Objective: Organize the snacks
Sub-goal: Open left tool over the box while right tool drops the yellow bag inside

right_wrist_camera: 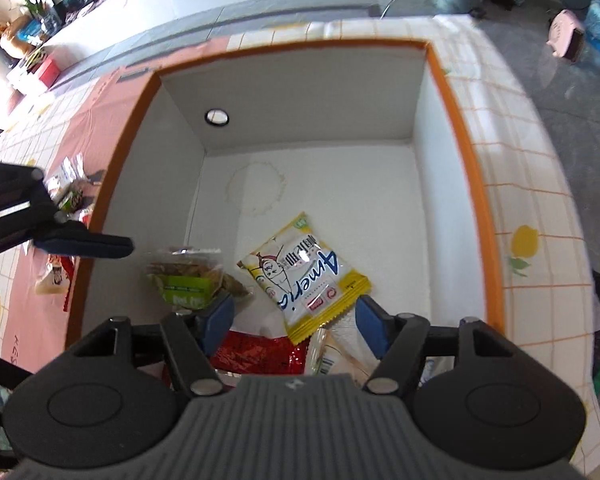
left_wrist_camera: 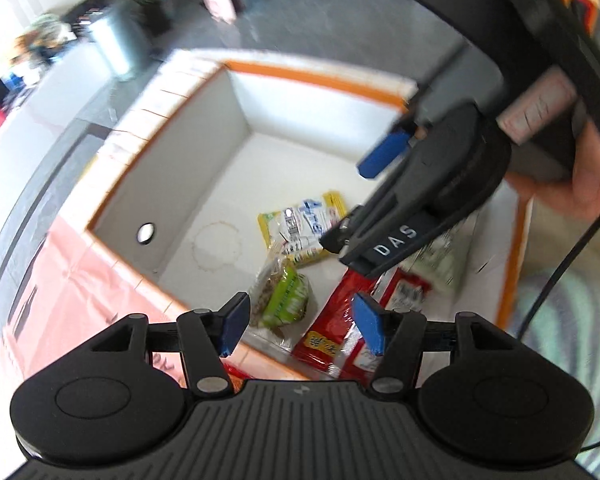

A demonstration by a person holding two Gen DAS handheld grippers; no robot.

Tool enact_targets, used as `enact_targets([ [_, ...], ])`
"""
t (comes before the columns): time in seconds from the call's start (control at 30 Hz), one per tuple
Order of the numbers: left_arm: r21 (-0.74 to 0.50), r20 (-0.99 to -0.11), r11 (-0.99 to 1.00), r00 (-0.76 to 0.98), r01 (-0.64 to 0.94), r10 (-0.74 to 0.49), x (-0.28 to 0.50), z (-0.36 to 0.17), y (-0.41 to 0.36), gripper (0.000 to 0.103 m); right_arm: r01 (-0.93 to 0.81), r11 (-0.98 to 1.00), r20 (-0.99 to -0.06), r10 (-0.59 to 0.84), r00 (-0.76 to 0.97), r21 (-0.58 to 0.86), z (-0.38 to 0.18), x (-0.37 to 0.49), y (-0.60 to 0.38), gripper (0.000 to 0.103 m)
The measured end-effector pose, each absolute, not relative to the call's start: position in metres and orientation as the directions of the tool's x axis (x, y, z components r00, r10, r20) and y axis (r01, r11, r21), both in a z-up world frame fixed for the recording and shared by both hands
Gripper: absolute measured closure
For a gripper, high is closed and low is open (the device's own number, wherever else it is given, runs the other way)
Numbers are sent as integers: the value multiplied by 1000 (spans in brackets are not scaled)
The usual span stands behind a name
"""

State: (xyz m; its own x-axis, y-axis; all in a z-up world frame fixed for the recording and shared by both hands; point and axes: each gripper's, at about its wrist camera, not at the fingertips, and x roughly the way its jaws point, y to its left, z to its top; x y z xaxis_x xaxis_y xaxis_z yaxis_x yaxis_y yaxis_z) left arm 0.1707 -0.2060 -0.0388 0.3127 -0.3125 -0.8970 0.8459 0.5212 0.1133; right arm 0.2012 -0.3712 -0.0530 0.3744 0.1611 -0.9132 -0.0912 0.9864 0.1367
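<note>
A white box with an orange rim [right_wrist_camera: 470, 184] holds several snacks: a yellow packet [right_wrist_camera: 304, 276], a green-labelled nut bag [right_wrist_camera: 188, 280], a red packet [right_wrist_camera: 256, 354] and a pale packet [right_wrist_camera: 328, 356]. The box [left_wrist_camera: 172, 152] also shows in the left wrist view, with the yellow packet [left_wrist_camera: 300, 232], the green bag [left_wrist_camera: 284, 296] and the red packet [left_wrist_camera: 332, 332]. My left gripper [left_wrist_camera: 300, 326] is open and empty above the box's near edge. My right gripper [right_wrist_camera: 294, 320] is open and empty over the snacks; it also shows in the left wrist view [left_wrist_camera: 384, 200].
The box stands on a pink and white checked tablecloth [right_wrist_camera: 520, 168]. More loose snacks [right_wrist_camera: 66, 196] lie on the cloth left of the box. A person's hand [left_wrist_camera: 580, 184] holds the right gripper. A grey bin [left_wrist_camera: 112, 40] and plants stand beyond the table.
</note>
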Motion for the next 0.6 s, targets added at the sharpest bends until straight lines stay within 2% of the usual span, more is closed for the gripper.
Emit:
enact_targets([
  [0.2, 52, -830, 678, 410, 733, -379, 142, -4, -170, 32, -83, 991, -858, 132, 496, 104, -19, 159, -350, 38],
  [0.43, -30, -781, 841, 513, 540, -357, 110, 10, -115, 31, -90, 992, -774, 128, 620, 91, 11, 109, -311, 38],
  [0.6, -96, -776, 914, 546, 395, -317, 88, 14, -69, 31, -99, 985, -722, 173, 670, 144, 11, 72, -275, 38],
])
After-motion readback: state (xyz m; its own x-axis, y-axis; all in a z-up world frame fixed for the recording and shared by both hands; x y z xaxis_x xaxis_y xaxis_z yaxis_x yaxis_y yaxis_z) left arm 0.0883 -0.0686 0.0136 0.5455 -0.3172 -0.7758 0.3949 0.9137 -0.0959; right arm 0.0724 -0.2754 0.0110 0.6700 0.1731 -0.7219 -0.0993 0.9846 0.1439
